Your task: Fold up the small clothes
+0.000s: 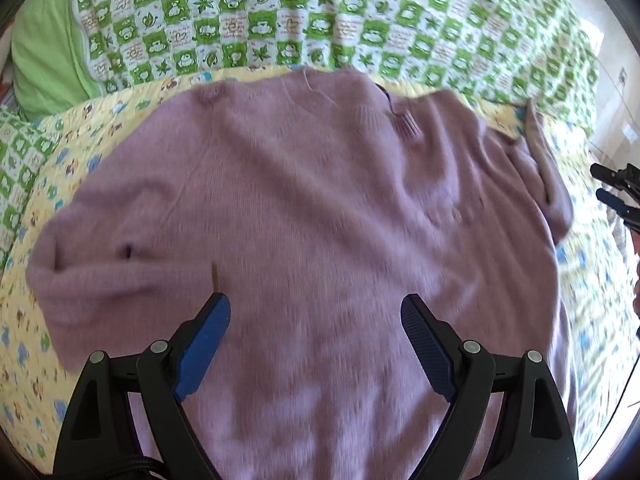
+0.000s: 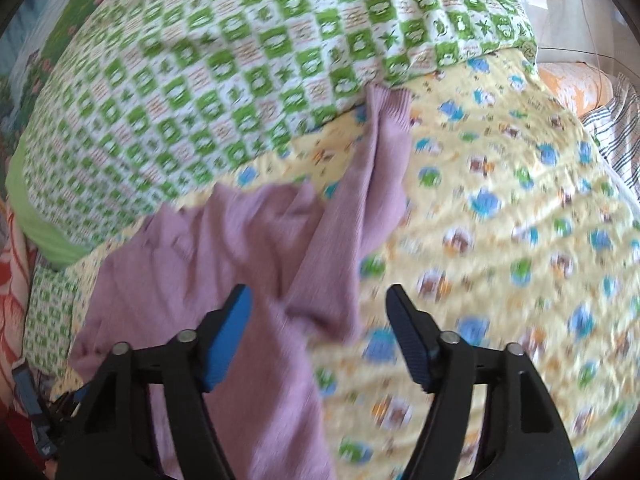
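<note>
On the bed, over a yellow quilt [image 2: 500, 208], the sweater [image 1: 312, 208] lies spread flat, neck away, both sleeves out to the sides. The left tool [image 1: 316, 320] hangs released above the hem area; the right tool [image 2: 318, 312] is released too, above the right sleeve [image 2: 376, 184]. Folding looks barely begun: the next move calls for pinching a sleeve cuff and carrying it across the body. The hem is cut off behind the tools, and motion blur smears the knit.
</note>
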`<act>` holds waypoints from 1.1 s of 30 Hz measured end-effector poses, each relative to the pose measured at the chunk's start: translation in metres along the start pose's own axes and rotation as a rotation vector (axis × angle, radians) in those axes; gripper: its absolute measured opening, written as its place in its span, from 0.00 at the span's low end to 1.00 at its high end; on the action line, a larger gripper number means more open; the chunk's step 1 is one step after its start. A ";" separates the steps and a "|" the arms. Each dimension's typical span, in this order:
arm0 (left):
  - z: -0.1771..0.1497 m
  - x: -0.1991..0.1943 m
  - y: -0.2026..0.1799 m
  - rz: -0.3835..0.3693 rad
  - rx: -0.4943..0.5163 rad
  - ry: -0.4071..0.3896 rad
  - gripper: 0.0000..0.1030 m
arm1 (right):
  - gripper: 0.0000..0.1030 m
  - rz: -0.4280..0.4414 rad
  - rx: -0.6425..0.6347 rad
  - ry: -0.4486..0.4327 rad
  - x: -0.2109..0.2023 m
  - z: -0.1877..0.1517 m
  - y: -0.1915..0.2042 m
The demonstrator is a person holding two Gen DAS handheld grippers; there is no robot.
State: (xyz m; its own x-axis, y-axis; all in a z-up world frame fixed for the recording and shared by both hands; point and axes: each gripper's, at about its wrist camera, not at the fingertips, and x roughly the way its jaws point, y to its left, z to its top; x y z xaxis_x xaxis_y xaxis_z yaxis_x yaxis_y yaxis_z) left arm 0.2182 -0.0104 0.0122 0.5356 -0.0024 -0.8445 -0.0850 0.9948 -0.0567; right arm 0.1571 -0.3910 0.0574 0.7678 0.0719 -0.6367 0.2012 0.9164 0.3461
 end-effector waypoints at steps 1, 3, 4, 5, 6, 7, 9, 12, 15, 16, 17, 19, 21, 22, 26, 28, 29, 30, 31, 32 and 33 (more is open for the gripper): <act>0.008 0.004 0.001 -0.005 -0.011 -0.004 0.85 | 0.59 -0.003 0.009 -0.008 0.007 0.012 -0.004; 0.020 0.012 0.003 -0.001 -0.025 -0.001 0.85 | 0.53 -0.011 0.021 -0.019 0.021 0.034 -0.010; 0.026 0.017 0.004 0.002 -0.033 0.002 0.85 | 0.52 -0.016 0.024 -0.019 0.030 0.045 -0.012; 0.031 0.021 0.006 0.001 -0.043 0.001 0.85 | 0.51 -0.019 0.029 -0.016 0.040 0.056 -0.014; 0.036 0.025 0.008 0.003 -0.052 0.002 0.85 | 0.51 -0.018 0.033 -0.013 0.047 0.063 -0.016; 0.039 0.028 0.009 0.004 -0.057 0.003 0.85 | 0.51 -0.022 0.036 -0.003 0.057 0.071 -0.016; 0.043 0.036 0.011 0.019 -0.057 0.011 0.85 | 0.51 -0.041 0.027 0.015 0.079 0.083 -0.017; 0.048 0.050 0.014 0.044 -0.061 0.031 0.85 | 0.47 -0.049 0.030 0.053 0.106 0.093 -0.022; 0.050 0.061 0.019 0.057 -0.074 0.050 0.85 | 0.38 -0.107 0.005 0.099 0.133 0.098 -0.026; 0.051 0.064 0.022 0.059 -0.080 0.055 0.85 | 0.34 -0.114 0.009 0.111 0.140 0.099 -0.029; 0.050 0.066 0.023 0.061 -0.084 0.060 0.85 | 0.22 -0.118 0.013 0.120 0.144 0.099 -0.032; 0.047 0.068 0.028 0.069 -0.089 0.067 0.85 | 0.06 -0.116 0.006 0.117 0.145 0.099 -0.035; 0.044 0.070 0.034 0.076 -0.091 0.070 0.85 | 0.06 -0.052 -0.005 0.088 0.135 0.099 -0.028; 0.043 0.070 0.038 0.082 -0.091 0.069 0.85 | 0.06 -0.016 -0.018 0.065 0.126 0.100 -0.021; 0.031 0.069 0.067 0.117 -0.131 0.083 0.85 | 0.06 0.177 -0.128 -0.024 0.082 0.101 0.035; 0.024 0.063 0.084 0.123 -0.166 0.082 0.85 | 0.06 0.284 -0.201 -0.047 0.064 0.098 0.074; 0.020 0.058 0.094 0.128 -0.187 0.081 0.85 | 0.06 0.349 -0.246 -0.050 0.056 0.093 0.097; 0.016 0.054 0.101 0.130 -0.202 0.079 0.85 | 0.06 0.400 -0.285 -0.044 0.051 0.086 0.120; 0.012 0.048 0.111 0.131 -0.223 0.074 0.85 | 0.06 0.464 -0.332 -0.017 0.049 0.076 0.146; 0.010 0.043 0.118 0.128 -0.237 0.068 0.85 | 0.06 0.518 -0.376 0.020 0.052 0.064 0.171; 0.007 0.038 0.125 0.125 -0.250 0.062 0.85 | 0.06 0.546 -0.416 0.052 0.056 0.050 0.189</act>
State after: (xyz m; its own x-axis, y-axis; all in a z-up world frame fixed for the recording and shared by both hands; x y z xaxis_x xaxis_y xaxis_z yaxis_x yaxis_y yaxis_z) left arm 0.2344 0.1144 -0.0235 0.4559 0.1052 -0.8838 -0.3556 0.9318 -0.0726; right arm 0.2686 -0.2335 0.1220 0.6609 0.5753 -0.4819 -0.4640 0.8179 0.3401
